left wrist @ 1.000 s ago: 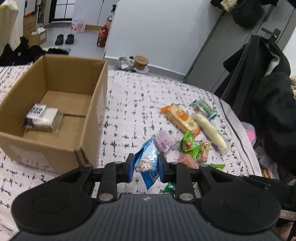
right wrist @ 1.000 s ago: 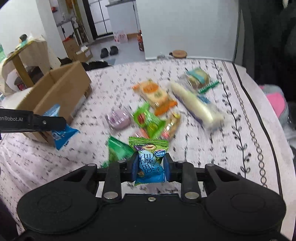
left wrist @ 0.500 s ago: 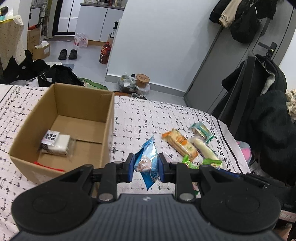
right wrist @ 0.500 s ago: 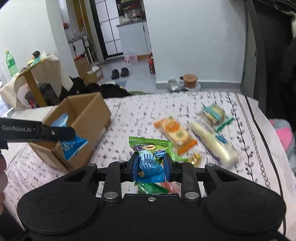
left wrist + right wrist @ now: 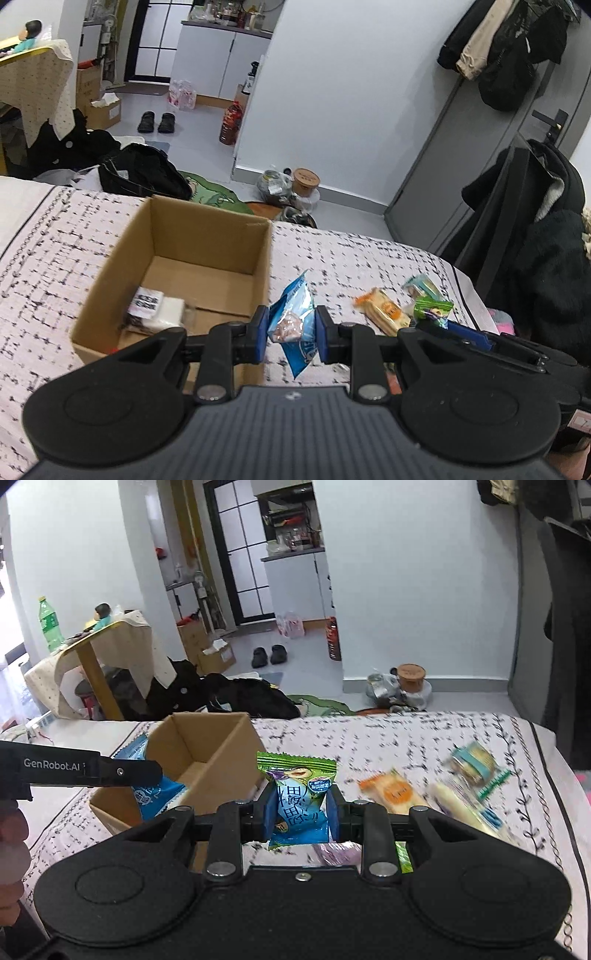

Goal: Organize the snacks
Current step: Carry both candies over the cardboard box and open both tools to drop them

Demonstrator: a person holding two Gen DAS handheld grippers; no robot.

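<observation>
My left gripper is shut on a blue snack packet, held in the air just right of the open cardboard box on the bed. A white wrapped snack lies inside the box. My right gripper is shut on a green and blue snack packet, raised above the bed. In the right wrist view the left gripper with its blue packet hangs at the box's near side. Loose snacks lie on the bed: an orange packet, a long white one.
The bed has a white cover with black marks. Dark coats hang on a chair at the right. Beyond the bed's far edge lie black clothes, shoes and a bottle on the floor. A person's hand shows at the left edge.
Both grippers have risen with their packets and tilted upward, so more of the room shows. The left one moved toward the box; the snack pile sank lower in view.
</observation>
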